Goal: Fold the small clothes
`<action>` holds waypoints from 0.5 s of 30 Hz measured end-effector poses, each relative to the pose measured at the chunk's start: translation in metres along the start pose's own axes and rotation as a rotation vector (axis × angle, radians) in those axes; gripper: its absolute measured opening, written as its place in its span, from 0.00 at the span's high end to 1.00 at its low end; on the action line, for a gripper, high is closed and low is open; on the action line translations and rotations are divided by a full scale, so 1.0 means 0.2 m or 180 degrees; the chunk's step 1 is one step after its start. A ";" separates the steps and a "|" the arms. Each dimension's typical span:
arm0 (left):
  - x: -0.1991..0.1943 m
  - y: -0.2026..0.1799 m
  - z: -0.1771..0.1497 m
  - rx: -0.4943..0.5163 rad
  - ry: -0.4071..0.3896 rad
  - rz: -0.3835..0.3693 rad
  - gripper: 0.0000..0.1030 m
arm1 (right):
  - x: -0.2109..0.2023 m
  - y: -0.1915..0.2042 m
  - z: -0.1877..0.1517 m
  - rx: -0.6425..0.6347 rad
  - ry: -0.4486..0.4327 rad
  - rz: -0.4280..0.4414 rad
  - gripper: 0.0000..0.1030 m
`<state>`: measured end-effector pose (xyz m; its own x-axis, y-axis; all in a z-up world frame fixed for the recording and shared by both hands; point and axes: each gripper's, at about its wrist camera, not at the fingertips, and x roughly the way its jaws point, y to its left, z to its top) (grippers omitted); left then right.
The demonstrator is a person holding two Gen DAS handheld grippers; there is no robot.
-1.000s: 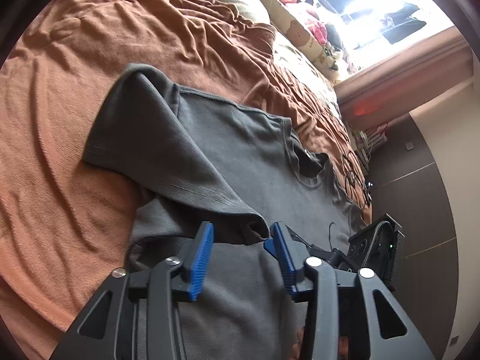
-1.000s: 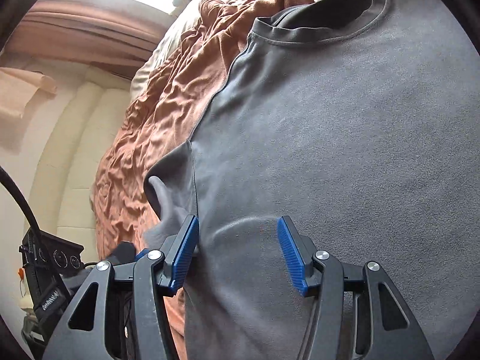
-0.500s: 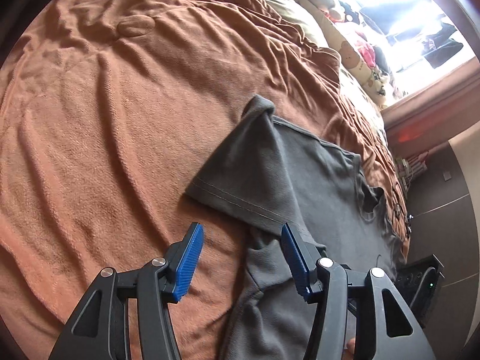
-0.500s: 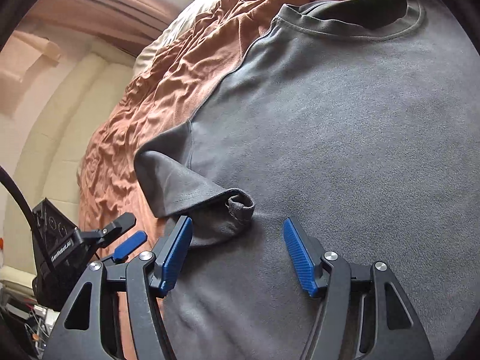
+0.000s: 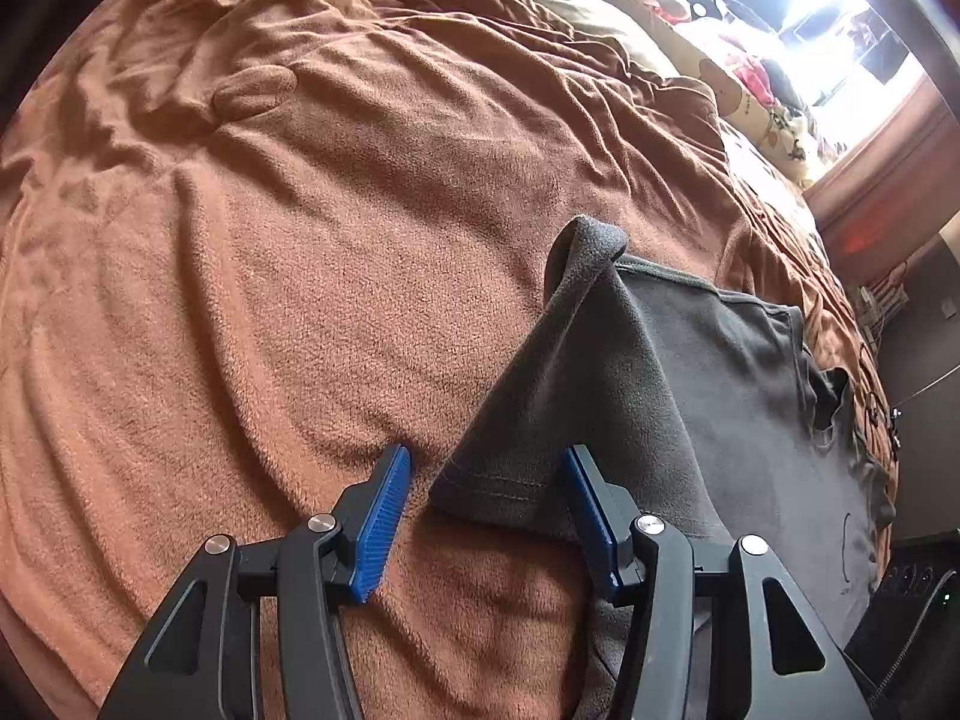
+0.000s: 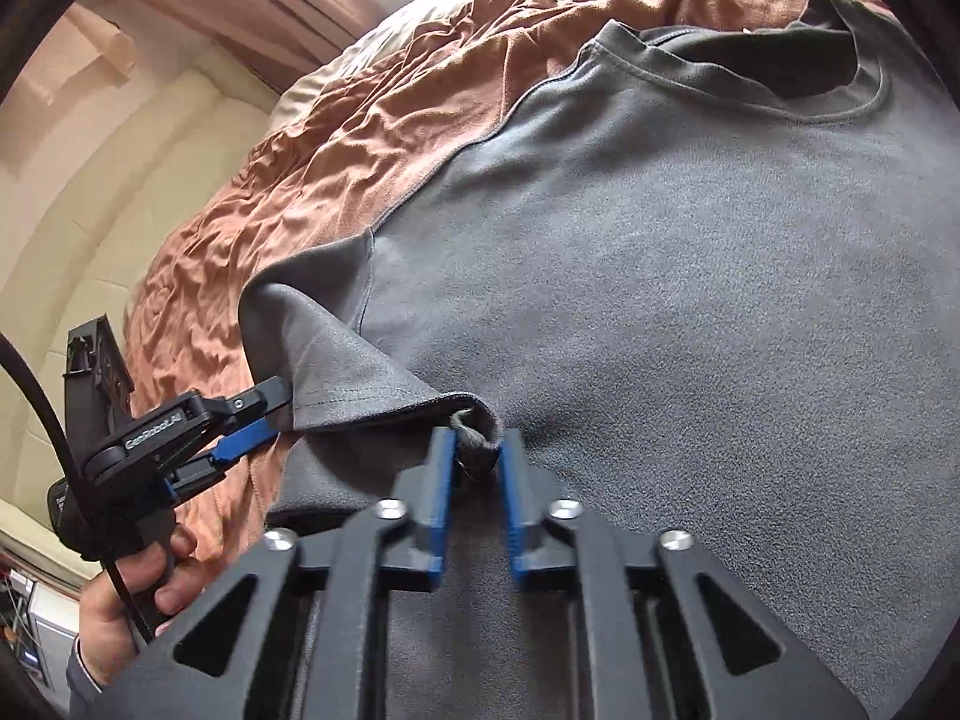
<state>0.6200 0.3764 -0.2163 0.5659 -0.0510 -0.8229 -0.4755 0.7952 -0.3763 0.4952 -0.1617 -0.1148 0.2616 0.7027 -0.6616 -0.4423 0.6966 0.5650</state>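
**Sleeve pinched, ready to fold**

The right claw [image 6: 474,450] is closing on the sleeve [image 6: 354,384] hem corner; the left claw [image 5: 486,495], closing, straddles its other corner. The grey shirt [image 6: 660,330] lies flat on the brown blanket [image 5: 300,300], near its edge. Best lift both corners together and keep the hem taut.

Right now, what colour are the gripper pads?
Blue, ribbed pads; clearest in the left wrist view.
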 end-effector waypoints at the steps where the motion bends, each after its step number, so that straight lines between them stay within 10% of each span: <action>1: 0.01 0.00 0.01 0.0016 -0.0008 0.0051 0.60 | 0.00 0.00 0.00 0.0024 0.0001 0.0002 0.95; 4: 0.02 0.01 0.03 -0.0026 0.0021 0.0061 0.95 | -0.05 -0.01 -0.01 0.0055 -0.0031 0.0021 0.96; 15: -0.16 -0.22 0.10 0.0073 -0.0077 -0.0432 0.96 | -0.25 -0.03 -0.05 0.0137 -0.0063 0.0025 0.97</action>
<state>0.6361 0.3543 -0.1649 0.6402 -0.1447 -0.7544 -0.3780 0.7956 -0.4734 0.4765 -0.2025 -0.0891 0.2754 0.7105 -0.6475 -0.4072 0.6964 0.5909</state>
